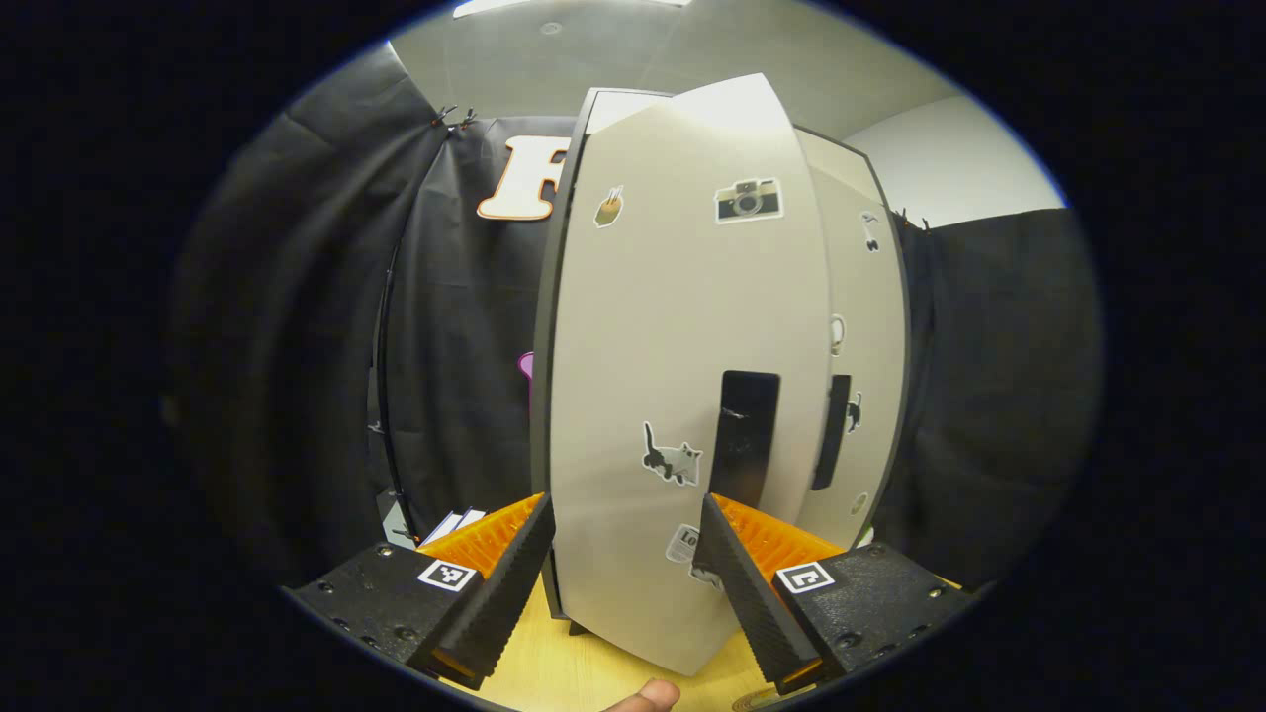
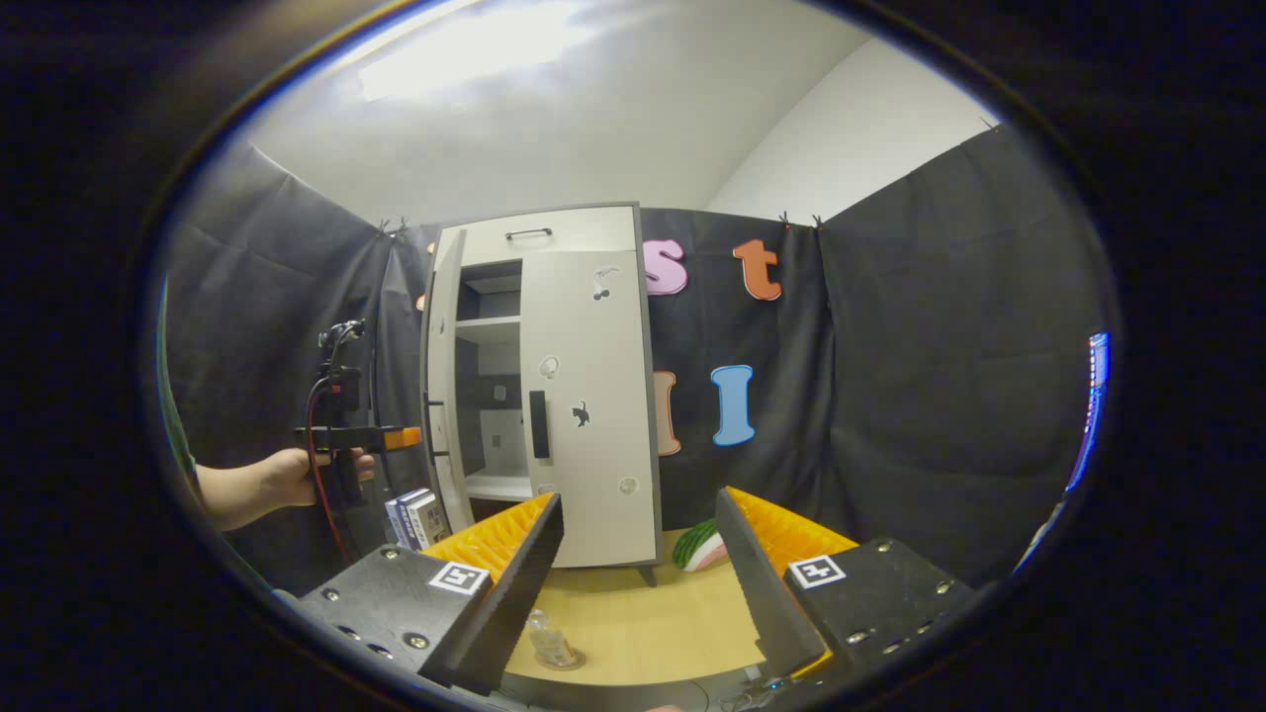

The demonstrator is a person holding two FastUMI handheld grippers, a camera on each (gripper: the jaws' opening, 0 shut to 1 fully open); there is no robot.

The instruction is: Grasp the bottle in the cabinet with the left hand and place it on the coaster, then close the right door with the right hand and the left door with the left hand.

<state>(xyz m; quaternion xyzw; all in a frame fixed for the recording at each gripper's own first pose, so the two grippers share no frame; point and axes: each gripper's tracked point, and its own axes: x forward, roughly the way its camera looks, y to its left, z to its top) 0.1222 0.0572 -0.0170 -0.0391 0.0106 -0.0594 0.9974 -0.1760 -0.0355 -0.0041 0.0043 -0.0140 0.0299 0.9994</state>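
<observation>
- Left gripper (image 1: 625, 559) sits at six o'clock of the left gripper view, jaws spread wide, pinching nothing, the lower edge of the left door (image 1: 682, 396) standing between its fingers.
- That left door, stickered, stands partly open; the right door (image 1: 860, 376) lies flat shut at three o'clock of it.
- In the right gripper view a hand (image 2: 282, 480) at nine o'clock holds the other gripper up against the left door.
- Right gripper (image 2: 641, 569) hangs well back from the cabinet (image 2: 549, 232), jaws spread, empty.
- Bottle (image 2: 549, 638) stands upright on the coaster (image 2: 572, 660) at six o'clock, on the table (image 2: 653, 613).
</observation>
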